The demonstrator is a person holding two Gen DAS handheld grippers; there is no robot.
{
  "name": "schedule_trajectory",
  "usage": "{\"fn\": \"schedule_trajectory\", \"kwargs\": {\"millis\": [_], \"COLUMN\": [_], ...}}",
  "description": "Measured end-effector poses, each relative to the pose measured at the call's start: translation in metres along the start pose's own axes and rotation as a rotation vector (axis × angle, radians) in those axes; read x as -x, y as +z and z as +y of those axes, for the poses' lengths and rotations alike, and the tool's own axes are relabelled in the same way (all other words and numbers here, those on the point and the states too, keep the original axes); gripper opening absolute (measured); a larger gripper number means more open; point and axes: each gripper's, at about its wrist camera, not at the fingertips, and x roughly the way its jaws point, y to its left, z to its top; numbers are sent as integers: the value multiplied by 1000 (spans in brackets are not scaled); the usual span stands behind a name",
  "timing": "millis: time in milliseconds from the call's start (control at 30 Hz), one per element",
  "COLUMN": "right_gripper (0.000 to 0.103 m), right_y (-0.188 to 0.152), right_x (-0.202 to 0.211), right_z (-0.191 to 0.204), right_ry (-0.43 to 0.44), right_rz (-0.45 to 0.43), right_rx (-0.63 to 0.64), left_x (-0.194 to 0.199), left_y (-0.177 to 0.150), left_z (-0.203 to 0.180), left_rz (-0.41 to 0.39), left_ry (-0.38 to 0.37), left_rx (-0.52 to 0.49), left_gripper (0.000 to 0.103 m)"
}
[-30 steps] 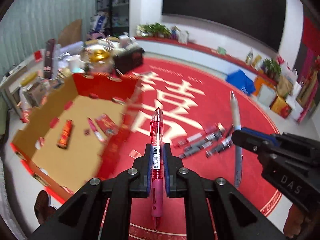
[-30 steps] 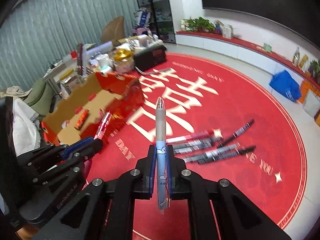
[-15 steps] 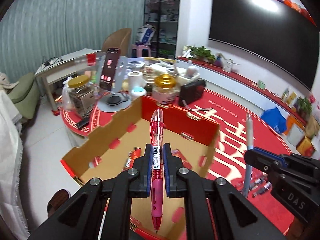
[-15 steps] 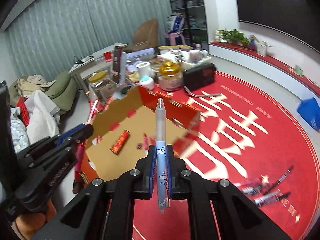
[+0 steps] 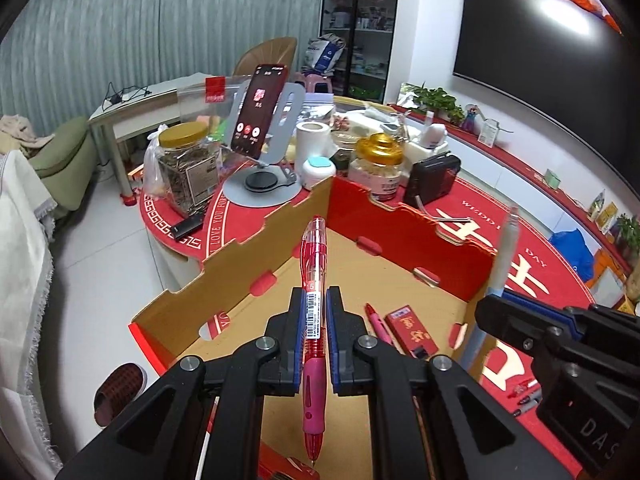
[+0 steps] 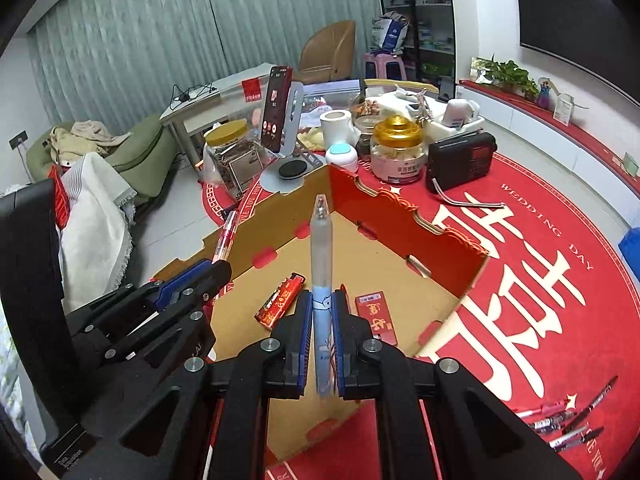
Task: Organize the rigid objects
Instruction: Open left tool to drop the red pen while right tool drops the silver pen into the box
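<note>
Premises are presenting as a lived-in home sitting room. A round red mat (image 6: 560,264) reading "WEDDING DAY" is covering the centre and right of both views. A large dark screen (image 5: 540,44) is occupying the upper right wall, grey curtains (image 6: 160,40) are hanging at upper left, and a green sofa (image 6: 136,160) is sitting at left. Food jars (image 6: 396,148) and a phone on a stand (image 5: 260,108) are crowding the centre.

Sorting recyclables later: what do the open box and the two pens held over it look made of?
The open red-and-tan box looks like printed corrugated cardboard: matte tan inside, slotted tabs. The red translucent pen seems glossy clear plastic with a pink, probably rubber, grip. The frosted pale-blue pen looks like matte translucent plastic.
</note>
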Motion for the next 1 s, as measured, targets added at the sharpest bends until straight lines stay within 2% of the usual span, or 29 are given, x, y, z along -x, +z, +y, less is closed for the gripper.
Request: {"fn": "schedule_trajectory", "kwargs": {"millis": [567,700,867,933,967,1000], "right_gripper": [11,11,11,11,11,14], "right_y": [10,7,1,-1,-1,-2], "right_x": [-27,-46,-66,-69,-71,-71], "right_z": [3,-6,-17,-23,-26,-28], "right_ry": [-9,-9,-58,-64,-64,-74], "right_rz": [44,99,147,153,163,168], "right_rx": [15,-25,-49,-69,-75,-80], "left_x": [-22,-41,-70,-76,-76,-74], "left_y": [4,4,-1,-1,0,0], "left_z": [9,6,0,0,0,1], "left_rz": [28,83,178,217,225,220], "left_ry": [1,-10,-28,-40,-42,-28], "left_rx": [11,-8,-27,-18,-12,-6], "left_gripper": [10,10,13,30,59,74]}}
